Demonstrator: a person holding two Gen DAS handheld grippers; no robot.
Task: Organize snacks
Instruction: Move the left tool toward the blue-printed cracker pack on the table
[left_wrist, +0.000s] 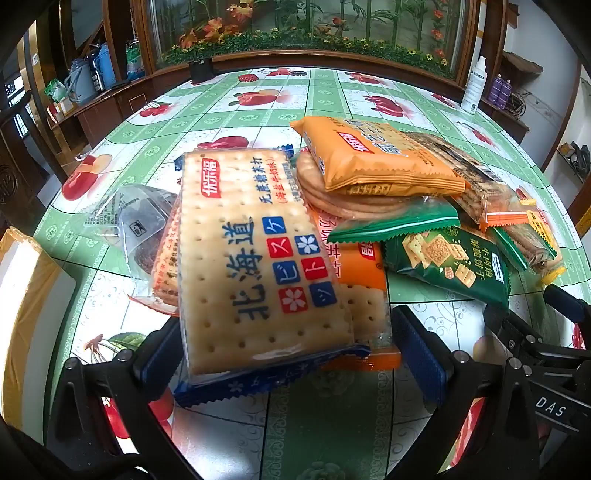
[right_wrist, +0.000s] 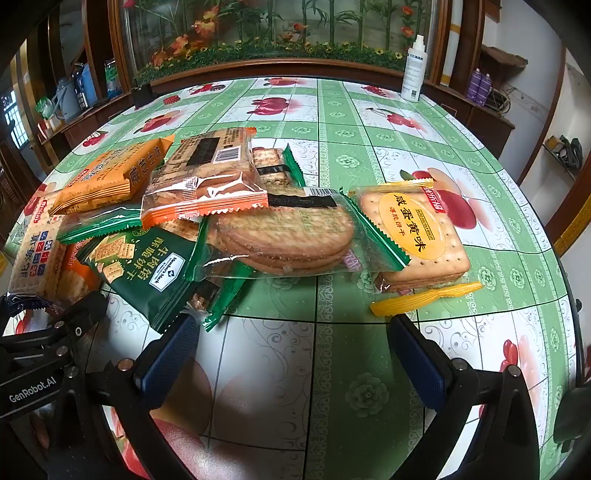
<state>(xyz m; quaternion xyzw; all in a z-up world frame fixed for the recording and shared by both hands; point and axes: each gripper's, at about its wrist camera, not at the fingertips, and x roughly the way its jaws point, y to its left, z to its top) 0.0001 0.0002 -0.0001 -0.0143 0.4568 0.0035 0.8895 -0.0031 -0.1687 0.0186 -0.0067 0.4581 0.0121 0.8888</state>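
Green fruit-print tablecloth (right_wrist: 369, 122) carries a loose heap of snacks (right_wrist: 221, 206), unsorted. Left gripper (left_wrist: 288, 354), jaws wide, straddles the blue cracker pack (left_wrist: 258, 258), seemingly untouched; right gripper (right_wrist: 291, 354) gapes empty near the yellow pack (right_wrist: 413, 236). Next: close and lift.

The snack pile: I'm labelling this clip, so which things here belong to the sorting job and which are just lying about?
Belongs to the job:
blue-edged cracker pack
orange pack
dark green pack
round biscuits pack
yellow-edged cracker pack
left gripper, open
right gripper, open

Just lying about:
white spray bottle
kettles on the sideboard
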